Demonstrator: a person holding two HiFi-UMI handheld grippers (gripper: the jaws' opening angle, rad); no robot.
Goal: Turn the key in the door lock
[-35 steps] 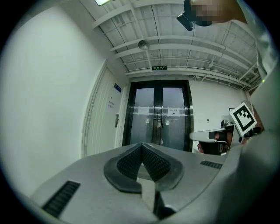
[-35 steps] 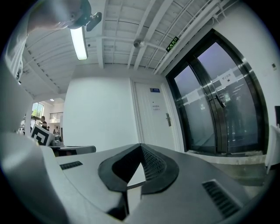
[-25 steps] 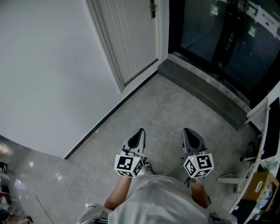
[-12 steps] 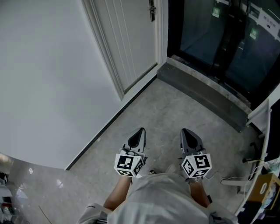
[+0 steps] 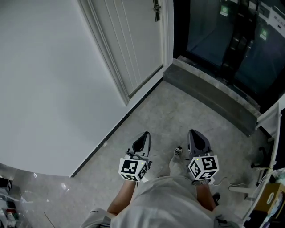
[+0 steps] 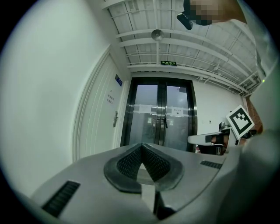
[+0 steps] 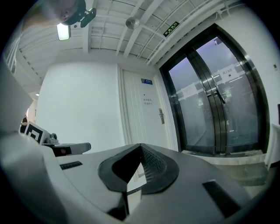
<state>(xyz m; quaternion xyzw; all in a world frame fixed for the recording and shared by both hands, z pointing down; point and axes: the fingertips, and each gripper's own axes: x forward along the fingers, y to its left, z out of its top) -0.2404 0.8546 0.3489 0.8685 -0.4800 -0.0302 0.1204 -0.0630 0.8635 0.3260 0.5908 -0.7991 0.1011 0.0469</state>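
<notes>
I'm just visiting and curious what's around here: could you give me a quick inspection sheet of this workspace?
Surface: grey speckled floor.
Job's things: white door with its handle; no key seen.
Clutter: cardboard box, far right.
Grippers: left gripper and right gripper both shut, empty, short of the door.
Cables: thin white cord on the floor, right.
Surroundings: white wall, dark glass double doors, stone threshold.

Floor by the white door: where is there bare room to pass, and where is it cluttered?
Bare floor runs between the white wall, the white door and the grey step under the glass doors. It is crowded at the right edge, with a white table and a box, and at the lower left corner.
</notes>
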